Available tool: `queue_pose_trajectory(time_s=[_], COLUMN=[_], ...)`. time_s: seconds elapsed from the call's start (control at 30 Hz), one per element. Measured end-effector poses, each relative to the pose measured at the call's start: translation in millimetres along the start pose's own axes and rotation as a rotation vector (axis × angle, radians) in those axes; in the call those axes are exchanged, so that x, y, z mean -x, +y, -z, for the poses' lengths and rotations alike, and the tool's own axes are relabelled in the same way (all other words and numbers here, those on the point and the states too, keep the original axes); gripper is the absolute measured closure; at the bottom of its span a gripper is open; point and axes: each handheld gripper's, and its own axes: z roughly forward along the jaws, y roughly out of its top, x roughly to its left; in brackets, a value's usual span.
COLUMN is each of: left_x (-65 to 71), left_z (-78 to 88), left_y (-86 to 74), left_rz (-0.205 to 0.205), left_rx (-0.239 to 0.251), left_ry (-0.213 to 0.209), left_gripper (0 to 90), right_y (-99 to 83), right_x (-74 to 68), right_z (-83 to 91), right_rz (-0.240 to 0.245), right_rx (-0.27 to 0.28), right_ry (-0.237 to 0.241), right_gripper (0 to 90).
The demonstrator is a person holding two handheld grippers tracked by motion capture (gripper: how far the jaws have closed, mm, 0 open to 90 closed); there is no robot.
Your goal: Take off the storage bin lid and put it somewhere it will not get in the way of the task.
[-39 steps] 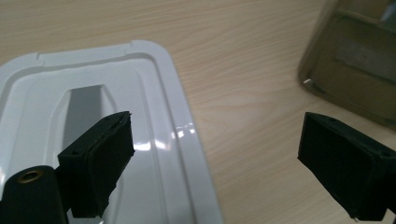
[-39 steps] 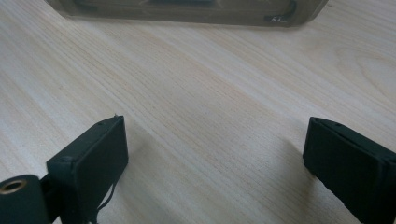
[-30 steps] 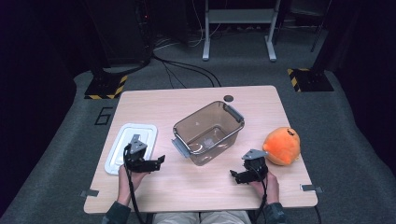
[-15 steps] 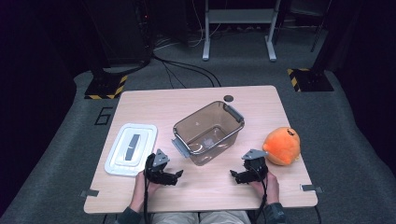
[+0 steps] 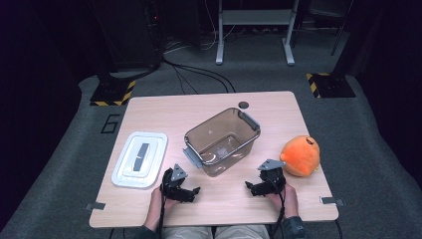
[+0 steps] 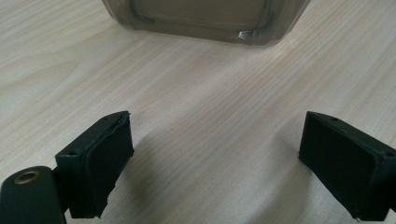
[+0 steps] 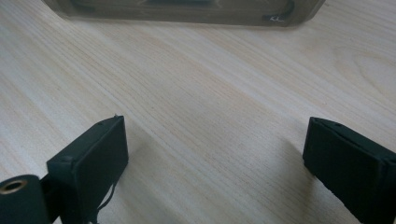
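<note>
Two claws low over bench [image 5: 209, 107], both spread wide, grasping nothing: left claw [image 5: 191, 191] at 7 o'clock of clear bin [image 5: 222, 141], right claw [image 5: 250, 186] at 5 o'clock. Bin mid-bench, between white lid [image 5: 139, 159] and orange plush [image 5: 300, 155].

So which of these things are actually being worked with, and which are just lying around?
Likely in use:
left gripper, open
right gripper, open
clear bin, which both point at
white lid
orange plush

Just lying about:
dark disc on the table
cables on the floor
</note>
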Motion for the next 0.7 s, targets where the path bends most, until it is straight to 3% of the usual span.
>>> queue_pose_trajectory(time_s=[0.4, 0.43, 0.7], left_x=[1.1, 1.3, 1.7], left_z=[-0.7, -0.8, -0.8], left_y=[1.1, 1.1, 1.3], left_rz=[-0.003, 0.0, 0.004], left_rx=[-0.001, -0.001, -0.003], left_ry=[0.009, 0.009, 0.011], left_gripper=[9.1, 9.1, 9.1], right_y=[2.2, 2.3, 6.0], right_x=[0.3, 1.9, 0.1], right_z=[-0.2, -0.9, -1.5], right_rz=[-0.011, 0.005, -0.013], right_rx=[-0.02, -0.02, -0.062], right_ry=[-0.001, -0.003, -0.002], right_gripper=[4.3, 3.2, 0.4])
